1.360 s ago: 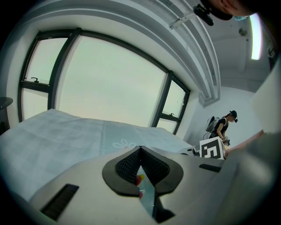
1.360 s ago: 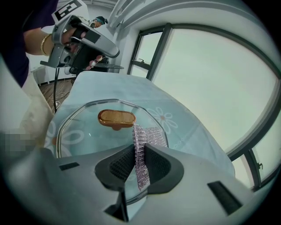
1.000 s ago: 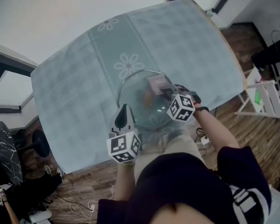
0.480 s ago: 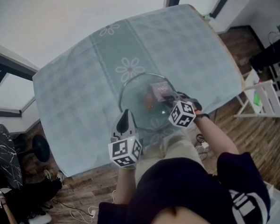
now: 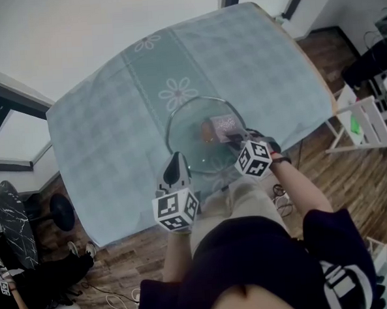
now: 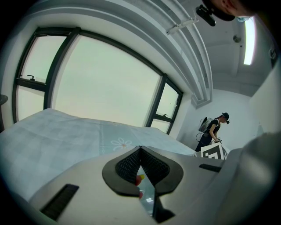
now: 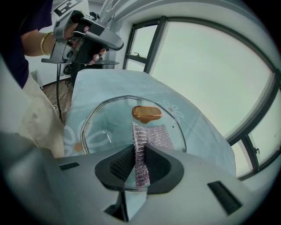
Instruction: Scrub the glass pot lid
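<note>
right fingers (image 7: pixel 119 168) gripping scrubber (image 7: pixel 151 136) slid it beside knob (image 7: pixel 147 113) on glass lid (image 7: pixel 107 116); left fingers (image 6: pixel 128 165) closed.

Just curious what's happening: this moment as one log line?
left claw: shut on glass lid rim | right claw: shut on mesh cloth, laid on lid

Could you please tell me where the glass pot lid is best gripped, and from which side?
Probably by its brown oval knob, from above, jaws across the narrow width. The glass pot lid lies flat on the tablecloth, so its rim sits low, and the knob is the only raised part.
</note>
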Action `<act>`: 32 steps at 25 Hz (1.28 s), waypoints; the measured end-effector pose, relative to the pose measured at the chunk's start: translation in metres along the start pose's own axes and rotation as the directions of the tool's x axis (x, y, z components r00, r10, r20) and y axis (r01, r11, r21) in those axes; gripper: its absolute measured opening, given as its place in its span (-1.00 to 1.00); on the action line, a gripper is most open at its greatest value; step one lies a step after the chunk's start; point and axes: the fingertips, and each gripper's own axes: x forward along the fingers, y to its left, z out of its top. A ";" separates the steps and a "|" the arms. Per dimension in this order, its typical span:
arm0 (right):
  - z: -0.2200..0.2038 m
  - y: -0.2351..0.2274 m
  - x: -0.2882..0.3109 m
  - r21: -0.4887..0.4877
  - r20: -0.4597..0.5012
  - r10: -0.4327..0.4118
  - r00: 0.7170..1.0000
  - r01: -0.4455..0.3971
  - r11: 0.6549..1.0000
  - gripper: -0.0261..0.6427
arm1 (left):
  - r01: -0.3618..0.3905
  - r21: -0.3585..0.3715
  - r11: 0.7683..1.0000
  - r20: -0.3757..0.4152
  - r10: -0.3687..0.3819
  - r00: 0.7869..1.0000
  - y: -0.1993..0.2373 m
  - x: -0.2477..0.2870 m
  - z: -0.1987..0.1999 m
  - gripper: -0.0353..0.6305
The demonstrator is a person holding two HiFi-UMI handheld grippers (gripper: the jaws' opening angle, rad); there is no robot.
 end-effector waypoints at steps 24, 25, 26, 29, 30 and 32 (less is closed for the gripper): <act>-0.016 0.058 -0.023 0.003 0.039 0.075 0.996 -0.075 0.997 -0.72 | -0.083 -0.030 0.996 0.015 0.083 0.996 -0.026 -0.035 -0.024 -0.90; -0.016 0.061 -0.023 0.004 0.040 0.082 0.996 -0.082 0.997 -0.72 | -0.092 -0.035 0.995 0.014 0.093 0.996 -0.026 -0.038 -0.026 -0.90; -0.016 0.064 -0.024 0.006 0.040 0.089 0.995 -0.089 0.996 -0.72 | -0.100 -0.040 0.994 0.013 0.101 0.995 -0.026 -0.042 -0.028 -0.90; -0.016 0.071 -0.025 0.010 0.044 0.101 0.994 -0.102 0.995 -0.72 | -0.118 -0.044 0.992 0.004 0.118 0.993 -0.028 -0.052 -0.035 -0.90; -0.015 0.072 -0.024 0.012 0.045 0.105 0.993 -0.105 0.994 -0.72 | -0.122 -0.041 0.992 -0.001 0.122 0.992 -0.027 -0.053 -0.037 -0.90; -0.013 0.073 -0.023 0.011 0.047 0.106 0.993 -0.107 0.994 -0.72 | -0.131 -0.038 0.991 -0.008 0.131 0.991 -0.026 -0.056 -0.042 -0.90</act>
